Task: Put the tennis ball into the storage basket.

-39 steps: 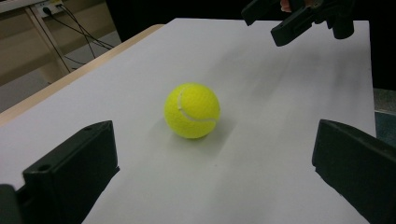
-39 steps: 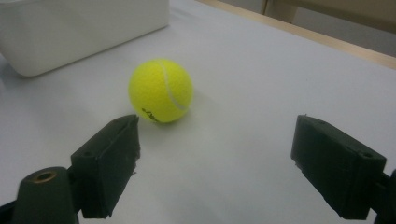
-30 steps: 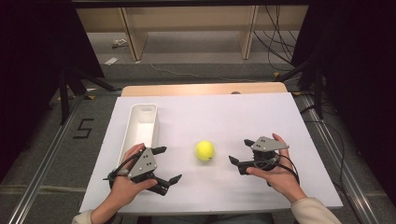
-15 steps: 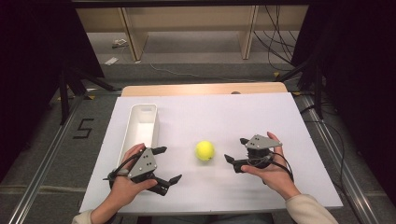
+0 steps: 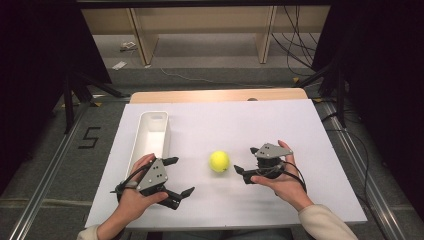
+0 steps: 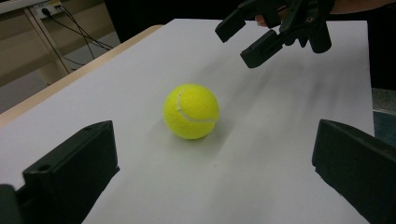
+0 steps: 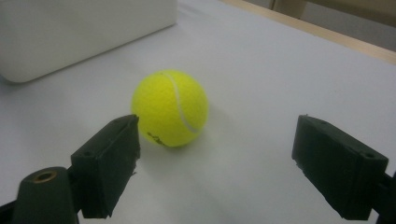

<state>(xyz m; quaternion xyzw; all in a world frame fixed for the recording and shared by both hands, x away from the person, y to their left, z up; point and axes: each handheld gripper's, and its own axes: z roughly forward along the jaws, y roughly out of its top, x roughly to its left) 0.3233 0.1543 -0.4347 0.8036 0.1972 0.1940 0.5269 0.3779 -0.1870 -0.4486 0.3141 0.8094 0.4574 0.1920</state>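
Since a second ago, the right claw (image 5: 244,165) has crept closer to the fuzzy yellow tennis ball (image 5: 219,161), jaws apart and empty; the left claw (image 5: 178,176) rests wide open, holding nothing, beside a white rectangular plastic bin (image 5: 150,134) on the white worktop (image 5: 300,130). Left gripper view: ball (image 6: 191,111) ahead, right claw (image 6: 250,32) beyond. Right gripper view: ball (image 7: 170,108) just ahead of the open jaws.

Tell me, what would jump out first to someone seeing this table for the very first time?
The bright yellow tennis ball in the middle of the white table grabs the eye at once. On either side a person's hand holds a black two-jaw tool: the left gripper and the right gripper, both open and aimed at the ball, the right one closer. A long white bin stands along the table's left side, beyond the left gripper.
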